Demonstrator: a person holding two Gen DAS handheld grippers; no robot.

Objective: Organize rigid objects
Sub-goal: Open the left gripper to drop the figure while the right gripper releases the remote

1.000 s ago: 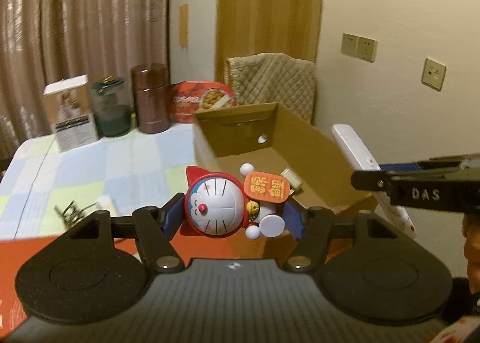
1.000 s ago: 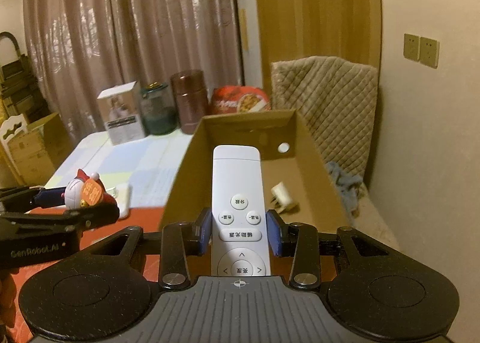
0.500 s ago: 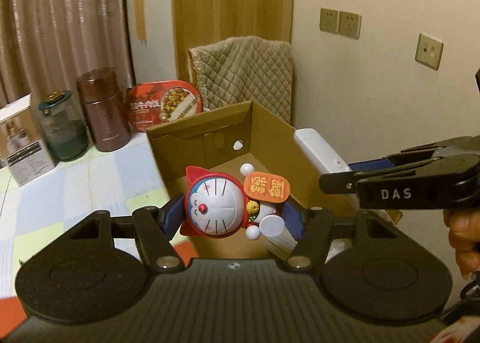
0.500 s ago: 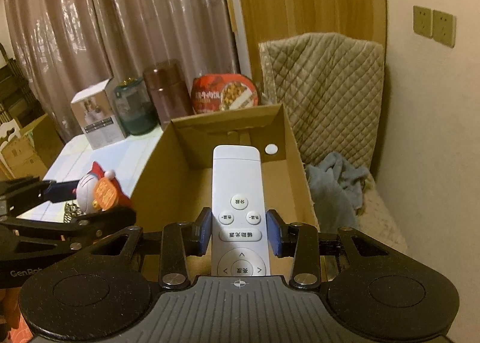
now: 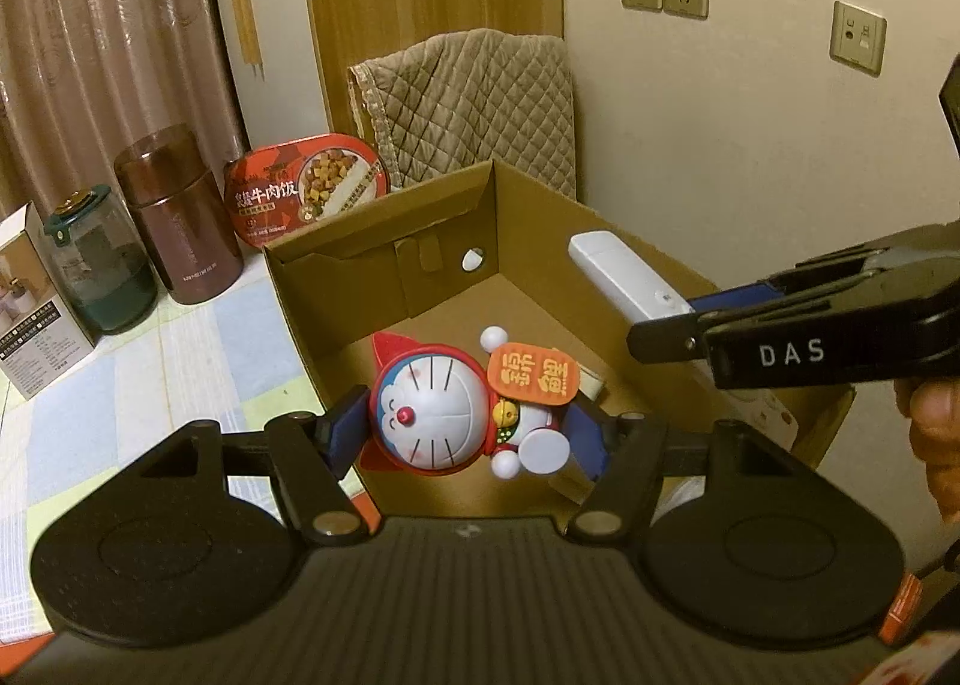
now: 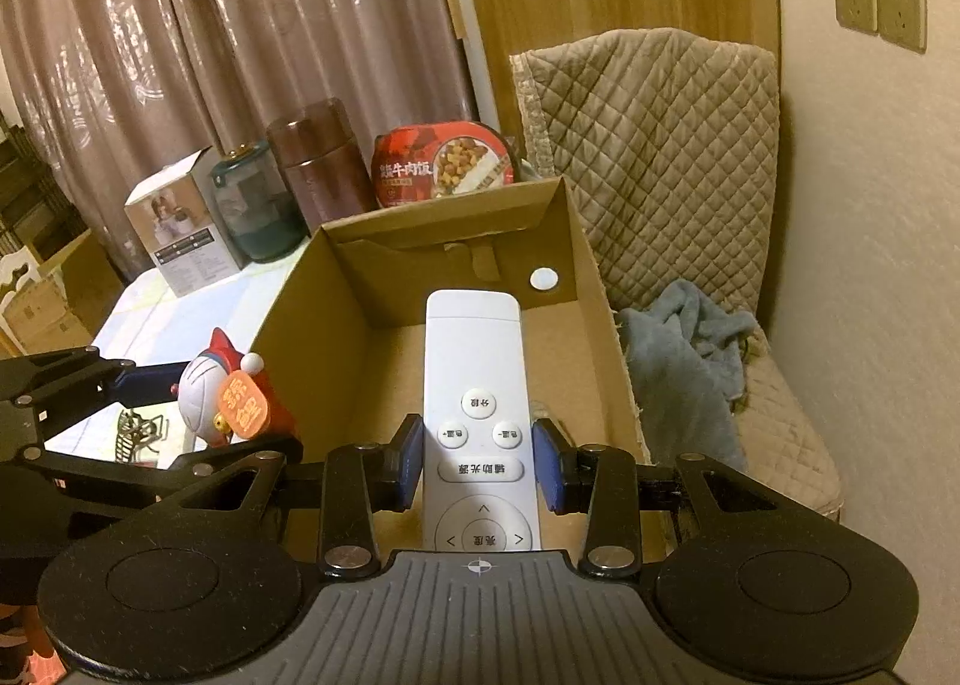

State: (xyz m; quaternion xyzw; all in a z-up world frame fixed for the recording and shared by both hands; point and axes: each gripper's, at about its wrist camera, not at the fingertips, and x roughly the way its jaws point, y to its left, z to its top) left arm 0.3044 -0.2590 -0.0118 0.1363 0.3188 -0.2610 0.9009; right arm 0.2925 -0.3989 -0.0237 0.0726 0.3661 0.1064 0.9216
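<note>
My left gripper (image 5: 468, 433) is shut on a Doraemon figurine (image 5: 444, 409) and holds it over the near left part of an open cardboard box (image 5: 372, 265). My right gripper (image 6: 480, 463) is shut on a white remote control (image 6: 474, 385) that points into the same box (image 6: 588, 289). In the left wrist view the remote (image 5: 624, 277) and the right gripper (image 5: 666, 334) hang over the box's right side. In the right wrist view the figurine (image 6: 228, 397) and the left gripper (image 6: 207, 415) sit at the box's left wall. A small white object (image 5: 591, 385) lies on the box floor.
A brown canister (image 5: 180, 217), a green glass jar (image 5: 99, 265), a white carton (image 5: 30, 313) and a red food tub (image 5: 306, 193) stand on the checked tablecloth behind the box. A quilted chair (image 6: 660, 145) with a blue cloth (image 6: 684, 355) is right of the box.
Both grippers have moved forward and over the box, each still holding its object. The box now fills more of both views.
</note>
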